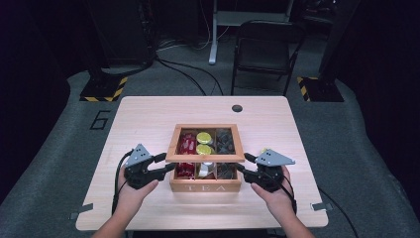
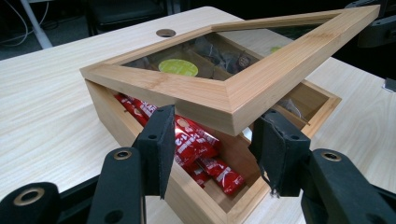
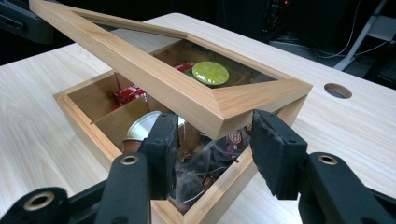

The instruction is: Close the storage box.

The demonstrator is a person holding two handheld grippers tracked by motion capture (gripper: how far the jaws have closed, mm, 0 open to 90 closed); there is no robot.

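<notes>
Grippers are bracketing the lid of a wooden tea box [image 1: 205, 187] that is sitting near the front middle of the light wood table [image 1: 148, 114]. You are holding your left gripper [image 1: 166, 163] at the box's left front corner and your right gripper [image 1: 244, 162] at its right front corner. The glass-paned lid [image 2: 243, 91] is standing raised at its front edge, tilted above the open compartments.

In the left gripper view, your jaws are sitting partly open with the lid's front corner between the pads; one pad [image 2: 159, 140] looks close to the frame, yet whether either is pressing on it cannot be told. In the right gripper view, the same is showing: jaws partly open, the lid's other front corner [image 3: 261, 100] between them, contact unclear.

Inside, red sachets [image 2: 196, 144] are lying in the left compartments, green-topped capsules [image 3: 210, 73] are sitting in the middle ones, and dark tea bags [image 3: 201, 168] are filling the right ones.
</notes>
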